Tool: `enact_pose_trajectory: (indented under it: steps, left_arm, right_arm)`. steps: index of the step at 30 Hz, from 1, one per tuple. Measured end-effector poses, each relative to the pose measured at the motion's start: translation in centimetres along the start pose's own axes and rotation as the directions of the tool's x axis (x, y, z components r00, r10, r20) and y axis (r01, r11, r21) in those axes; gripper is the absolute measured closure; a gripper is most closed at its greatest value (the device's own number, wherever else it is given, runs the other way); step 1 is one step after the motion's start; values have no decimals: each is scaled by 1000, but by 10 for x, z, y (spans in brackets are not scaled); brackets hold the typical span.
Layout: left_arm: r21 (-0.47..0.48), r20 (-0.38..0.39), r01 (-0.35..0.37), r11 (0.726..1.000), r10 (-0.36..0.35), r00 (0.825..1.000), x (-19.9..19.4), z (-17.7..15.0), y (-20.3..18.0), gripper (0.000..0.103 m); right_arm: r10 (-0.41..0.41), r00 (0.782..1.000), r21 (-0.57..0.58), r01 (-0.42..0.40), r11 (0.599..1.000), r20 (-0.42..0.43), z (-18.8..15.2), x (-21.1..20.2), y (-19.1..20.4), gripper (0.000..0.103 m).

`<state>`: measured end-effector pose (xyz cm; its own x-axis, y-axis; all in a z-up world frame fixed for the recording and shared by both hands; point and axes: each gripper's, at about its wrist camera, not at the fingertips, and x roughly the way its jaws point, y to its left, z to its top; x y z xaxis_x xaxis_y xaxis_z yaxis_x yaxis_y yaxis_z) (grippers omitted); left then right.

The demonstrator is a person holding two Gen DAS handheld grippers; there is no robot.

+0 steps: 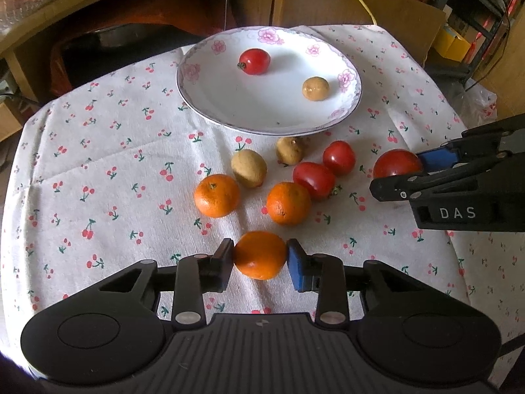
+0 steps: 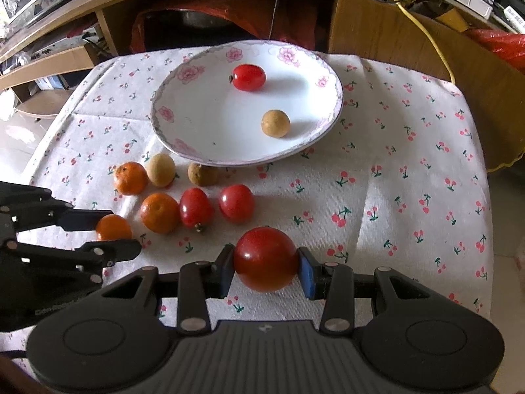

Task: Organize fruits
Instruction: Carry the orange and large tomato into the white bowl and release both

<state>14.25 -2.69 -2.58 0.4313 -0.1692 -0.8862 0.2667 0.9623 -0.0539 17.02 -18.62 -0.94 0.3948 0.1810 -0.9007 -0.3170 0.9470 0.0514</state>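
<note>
Fruits mostly loose on cherry-print tablecloth (image 1: pixel 98 164) before floral plate (image 1: pixel 210 98). Left gripper (image 1: pixel 261 256) clamps a mandarin (image 1: pixel 261 256); right gripper (image 2: pixel 266 259) clamps a big tomato (image 2: pixel 266 259). Plate carries small tomato (image 1: pixel 254 61) and longan (image 1: pixel 315 88).

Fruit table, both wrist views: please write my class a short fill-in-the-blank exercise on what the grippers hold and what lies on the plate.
1. The left gripper is shut on an ____.
2. The right gripper is shut on a ____.
3. The plate holds ____ fruits.
4. Loose on the tablecloth lie ____ oranges.

Missing words: orange; tomato; two; two
</note>
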Motion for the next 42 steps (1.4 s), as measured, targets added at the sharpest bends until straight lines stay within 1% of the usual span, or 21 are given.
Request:
enact_pose_trajectory:
  steps: [14, 25, 35, 42]
  left_arm:
    - [-14, 39, 8, 1000, -7, 999, -11, 12, 0, 60]
    - [-23, 73, 7, 1000, -5, 997, -18, 26, 0, 60]
    - [-34, 107, 2, 999, 2, 994, -17, 48, 2, 60]
    - [-36, 127, -8, 999, 12, 992, -9, 68, 3, 60]
  right_arm:
    - [20, 999, -2, -20, 1000, 35, 7, -10, 4, 70]
    - [32, 996, 7, -32, 999, 87, 19, -23, 9, 70]
    - [20, 992, 26, -24, 999, 123, 36, -25, 4, 70]
    - [10, 992, 47, -16, 999, 124, 53, -11, -4, 70]
